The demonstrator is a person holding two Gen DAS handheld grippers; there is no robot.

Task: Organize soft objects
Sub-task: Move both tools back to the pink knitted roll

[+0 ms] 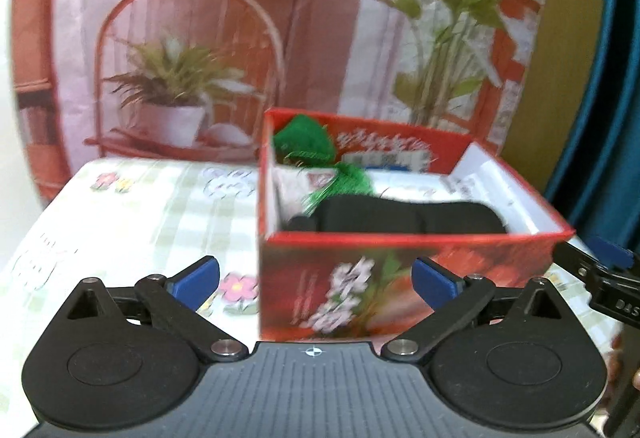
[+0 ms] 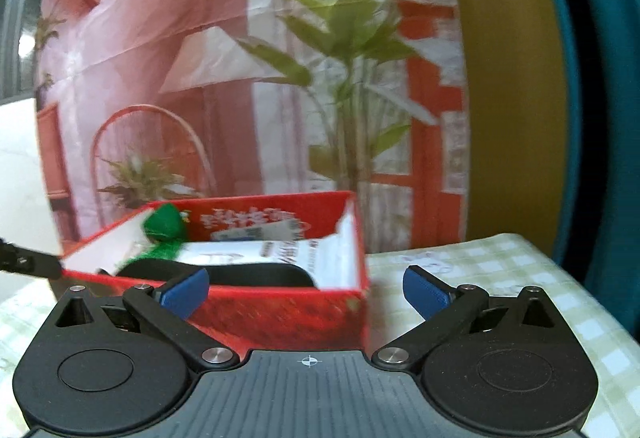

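Two soft things are already lying inside the red box (image 1: 400,238) in the left wrist view: a black cloth item (image 1: 404,215) is stretching across the near part of the box in the middle of the frame, and a green fabric piece (image 1: 306,145) is sitting toward the box's far left corner, with a green fringe trailing down toward the black one. The left gripper (image 1: 316,276) is hovering at the lower middle of the frame with its blue pads standing wide apart and nothing between them but the view of the box's near wall. The checked bench (image 1: 140,205) to the left of the box is showing no loose soft items in this view. At the right edge a fingertip of the other tool is poking in beside the box's corner. In the right wrist view, the same box (image 2: 280,310) is sitting at the centre left, the black item (image 2: 248,274) and the green piece (image 2: 162,226) showing above its near rim. The right gripper (image 2: 306,290) is also standing fully apart and holding nothing. The bench (image 2: 480,262) on the right is looking bare. Judging from this, the sorting is appearing close to done, though the views are blurred and covering only part of the bench.
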